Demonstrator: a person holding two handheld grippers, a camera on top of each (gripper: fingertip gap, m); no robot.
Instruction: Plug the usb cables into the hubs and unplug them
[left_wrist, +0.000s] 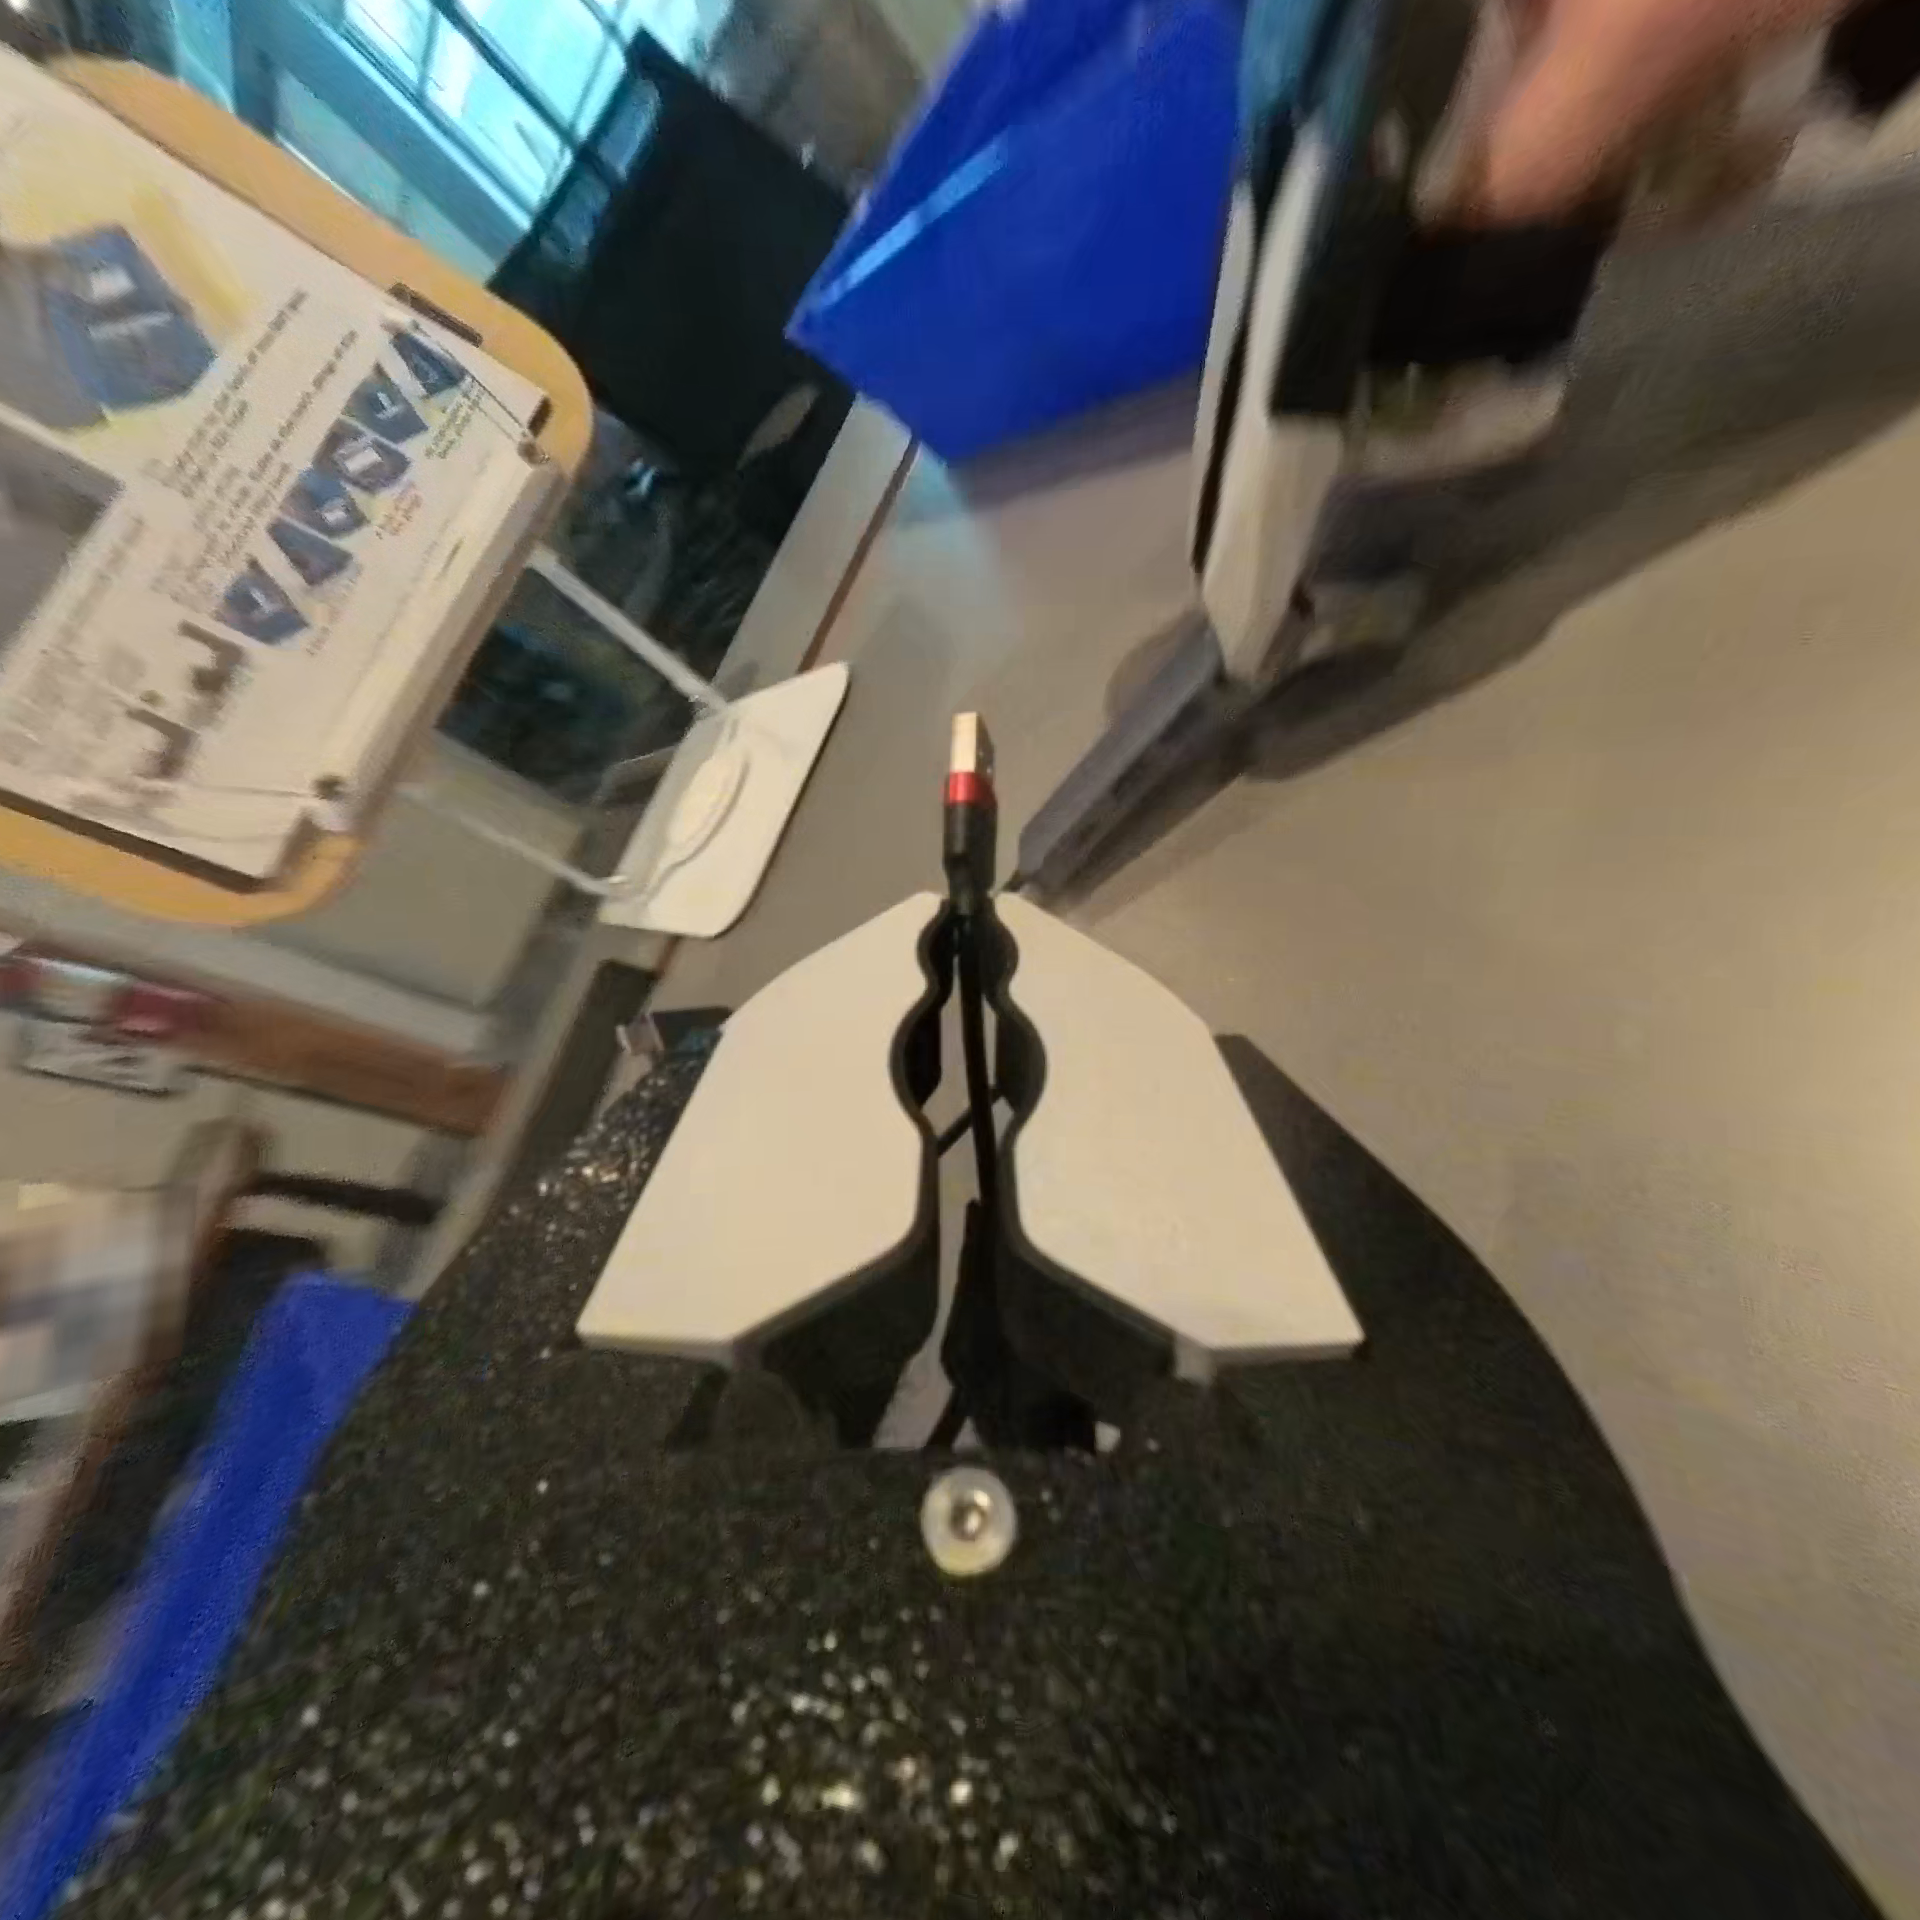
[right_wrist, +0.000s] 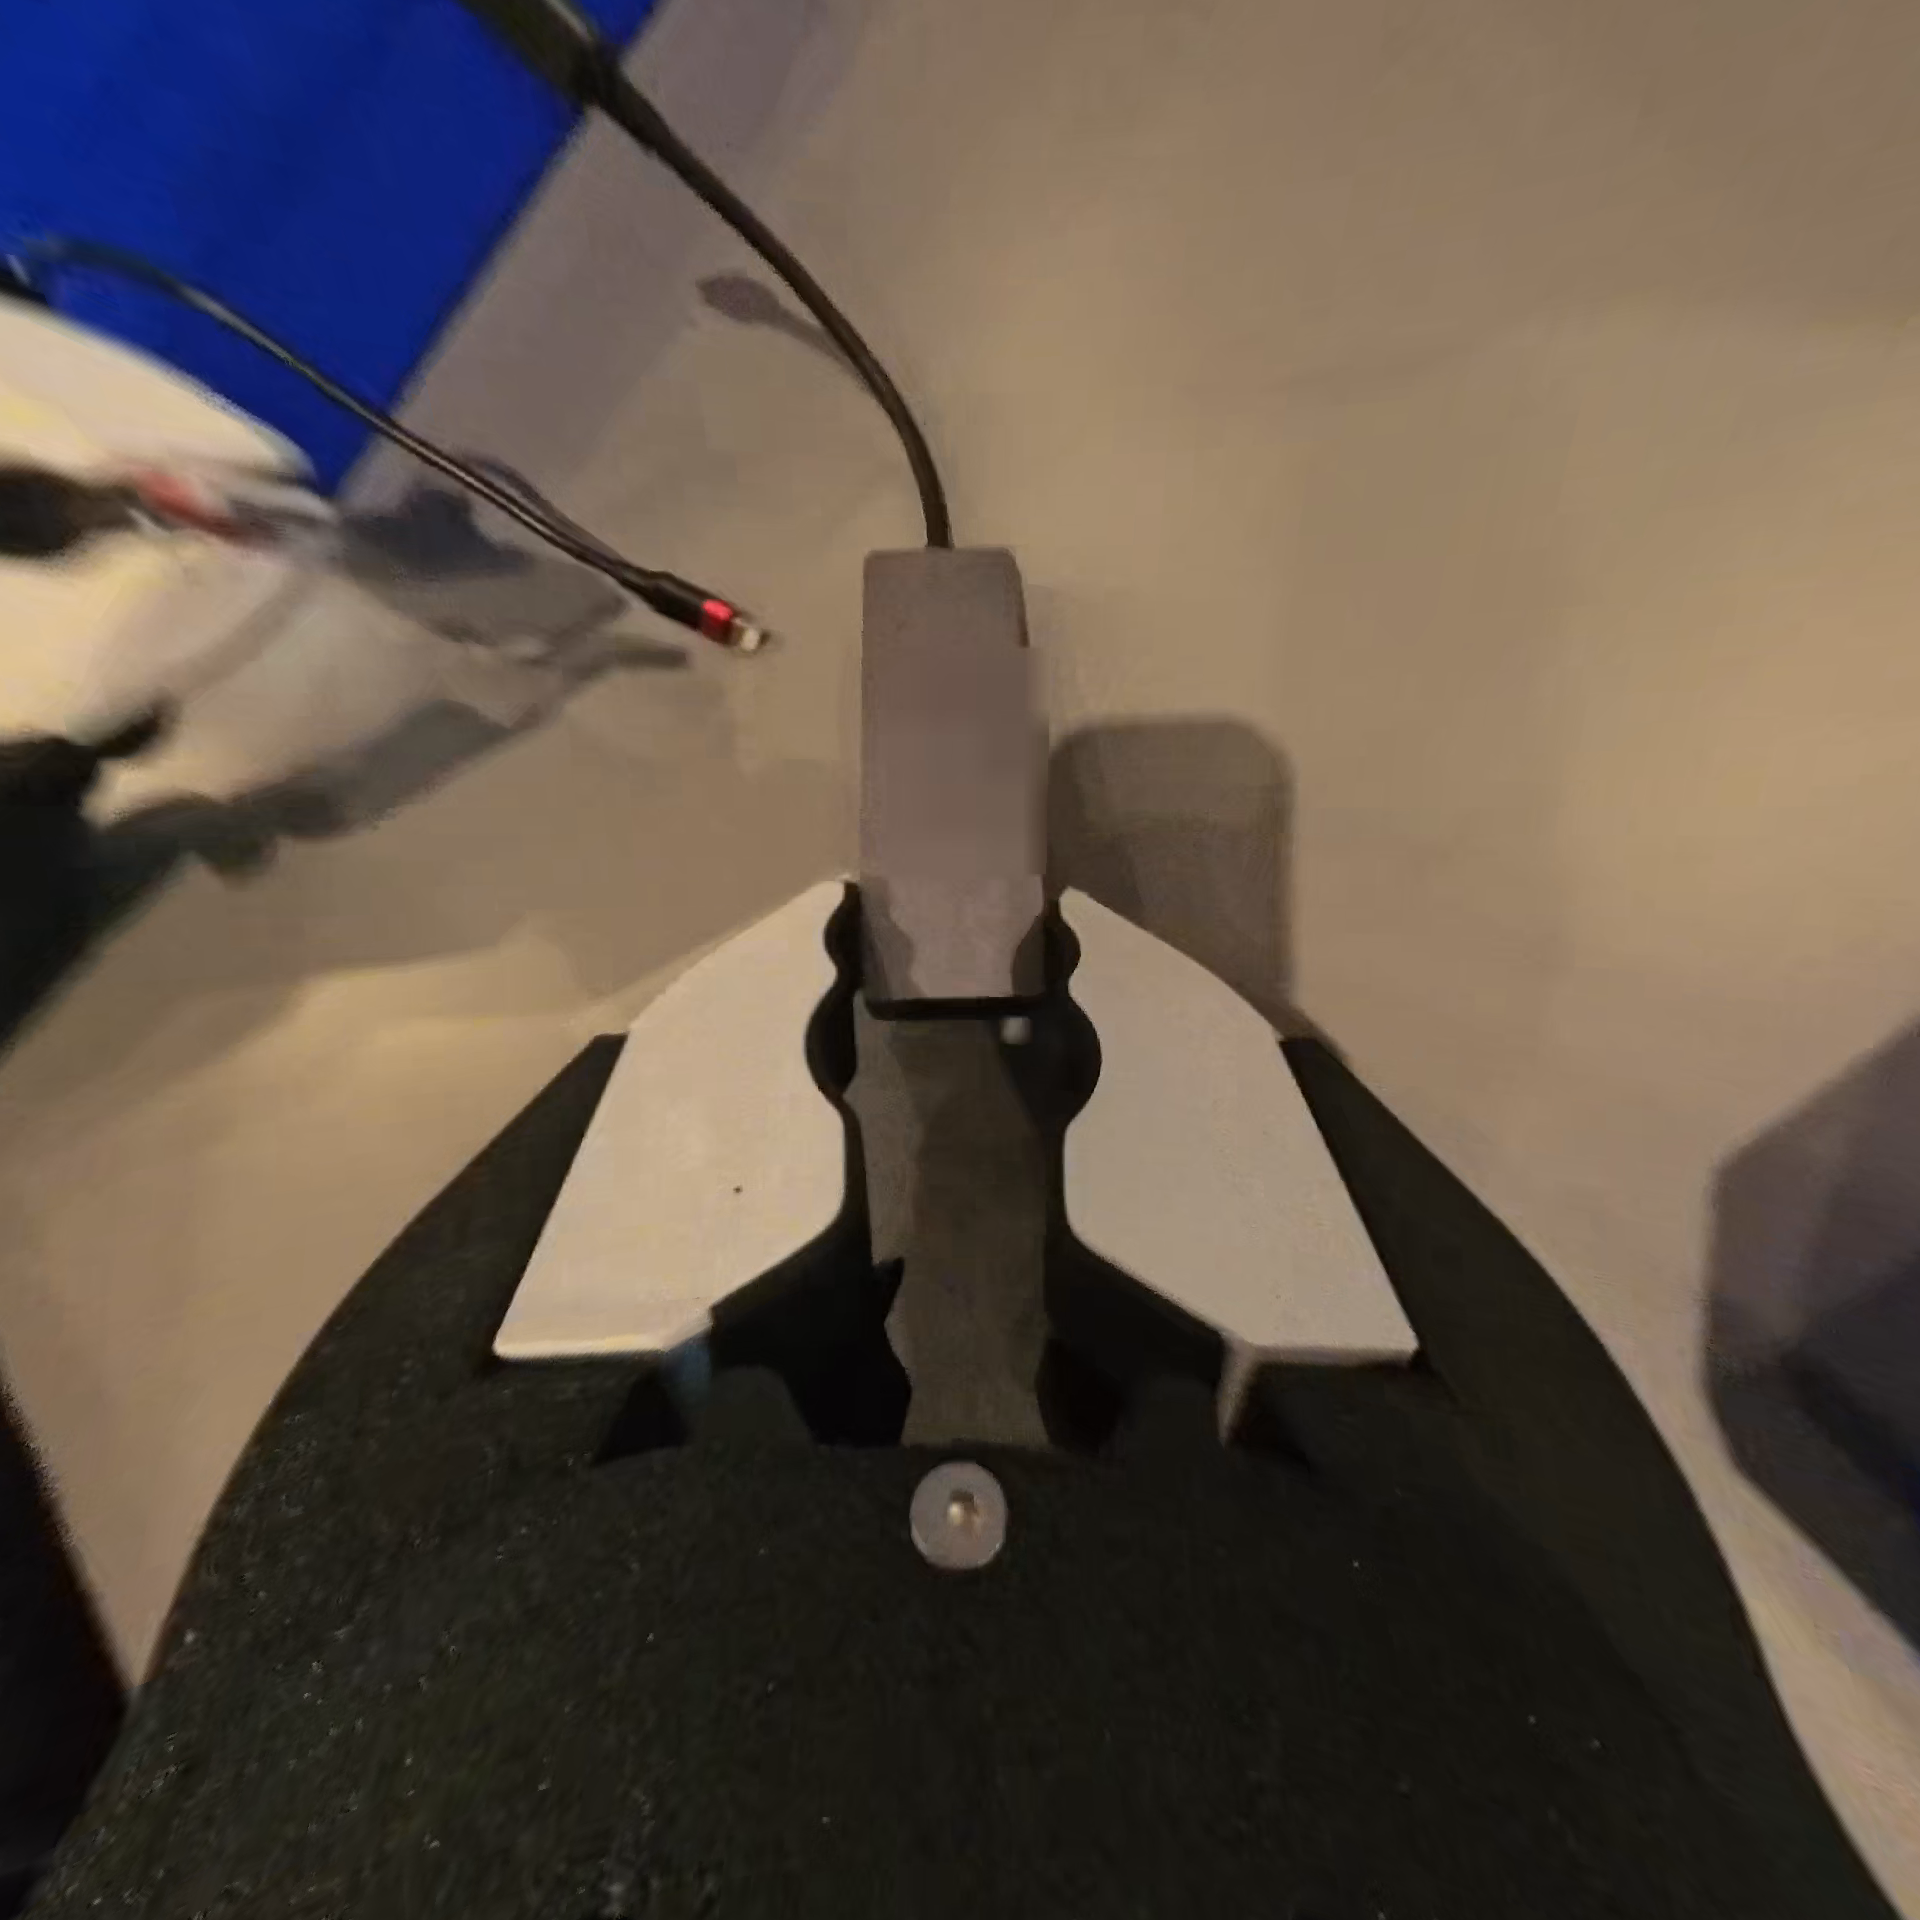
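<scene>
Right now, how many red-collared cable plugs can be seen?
2. One USB plug sticks out of the shut left gripper. One small plug hangs left of the hub in the right gripper. Others may be hidden.

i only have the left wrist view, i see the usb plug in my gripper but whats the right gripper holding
Observer: The right gripper is shut on a grey hub, held lengthwise between its fingers.
Operator: does the hub have its own cable
Observer: Yes, a black cable leaves the hub's far end and curves up to the left.
Operator: anything else near it
Observer: A thin black cable ends in a small red-collared plug in the air just left of the hub, not touching it.
Operator: is my usb plug in the hub
Observer: No. Your usb plug sticks out bare from the left gripper.
</scene>
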